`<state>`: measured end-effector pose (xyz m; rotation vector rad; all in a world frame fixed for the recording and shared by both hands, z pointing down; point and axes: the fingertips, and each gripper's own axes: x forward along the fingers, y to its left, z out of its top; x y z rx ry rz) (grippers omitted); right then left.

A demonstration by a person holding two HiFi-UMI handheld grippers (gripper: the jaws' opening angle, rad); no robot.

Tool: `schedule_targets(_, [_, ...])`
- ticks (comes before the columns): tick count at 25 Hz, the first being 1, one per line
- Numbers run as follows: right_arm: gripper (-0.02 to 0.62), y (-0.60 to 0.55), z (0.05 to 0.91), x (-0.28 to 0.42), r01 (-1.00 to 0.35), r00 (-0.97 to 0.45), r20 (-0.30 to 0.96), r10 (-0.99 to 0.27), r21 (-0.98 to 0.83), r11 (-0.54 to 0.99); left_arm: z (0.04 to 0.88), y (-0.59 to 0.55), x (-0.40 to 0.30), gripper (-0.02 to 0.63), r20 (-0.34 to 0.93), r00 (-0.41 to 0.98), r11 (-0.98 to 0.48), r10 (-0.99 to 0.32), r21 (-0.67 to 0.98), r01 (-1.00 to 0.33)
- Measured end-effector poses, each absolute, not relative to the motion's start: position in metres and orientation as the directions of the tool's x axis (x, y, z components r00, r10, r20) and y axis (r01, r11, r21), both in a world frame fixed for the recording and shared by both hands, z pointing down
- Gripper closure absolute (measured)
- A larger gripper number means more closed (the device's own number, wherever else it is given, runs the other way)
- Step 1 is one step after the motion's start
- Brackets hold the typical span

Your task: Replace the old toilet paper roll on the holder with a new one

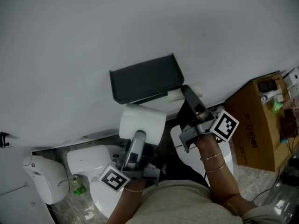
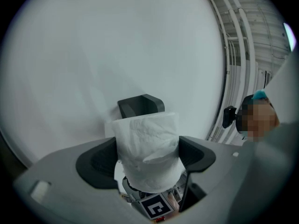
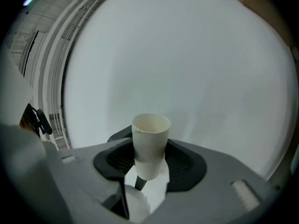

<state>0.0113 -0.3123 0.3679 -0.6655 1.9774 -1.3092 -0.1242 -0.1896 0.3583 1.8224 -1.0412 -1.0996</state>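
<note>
A dark grey holder [image 1: 145, 78] is fixed to the white wall. Just below it is a full white toilet paper roll [image 1: 142, 121], and my left gripper [image 1: 140, 135] is shut on it. In the left gripper view the roll [image 2: 147, 148] fills the gap between the jaws of the left gripper [image 2: 147, 158], with the holder [image 2: 140, 105] behind it. My right gripper [image 1: 188, 93] is shut on an empty cardboard tube [image 1: 177, 94] by the holder's lower right corner. In the right gripper view the tube [image 3: 149, 141] stands upright in the right gripper [image 3: 149, 160].
A white toilet [image 1: 88, 164] and a white bin [image 1: 42, 171] stand on the floor at lower left. A brown cardboard box [image 1: 259, 120] stands at the right. Pale rails [image 2: 233, 41] run up the wall's side.
</note>
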Motion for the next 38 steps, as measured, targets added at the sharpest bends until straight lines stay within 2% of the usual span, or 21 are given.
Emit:
schedule_targets(14, [0.393, -0.307, 0.357, 0.042, -0.057, -0.617, -0.273, -0.738, -0.920, 0.388, 0.358, -0.189, -0.104, 0.199, -0.314, 0.319, -0.397, -0.894, 0.887, -0.237])
schedule_targets(21, [0.393, -0.298, 0.351, 0.075, -0.079, -0.595, -0.288, -0.750, -0.908, 0.411, 0.361, -0.196, -0.068, 0.199, -0.309, 0.390, -0.420, -0.867, 0.875, -0.240])
schedule_targets(28, [0.393, -0.286, 0.344, 0.108, -0.103, -0.546, -0.302, -0.781, -0.902, 0.420, 0.377, -0.204, -0.043, 0.201, -0.344, 0.453, -0.455, -0.822, 0.876, -0.161])
schedule_targets(30, [0.393, -0.282, 0.344, 0.118, -0.113, -0.531, -0.302, -0.792, -0.901, 0.419, 0.380, -0.208, -0.036, 0.201, -0.331, 0.486, -0.465, -0.809, 0.867, -0.182])
schedule_targets(38, [0.393, -0.268, 0.338, 0.162, -0.175, -0.452, -0.307, -0.838, -0.890, 0.420, 0.364, -0.230, 0.010, 0.201, -0.304, 0.575, -0.438, -0.760, 0.893, -0.106])
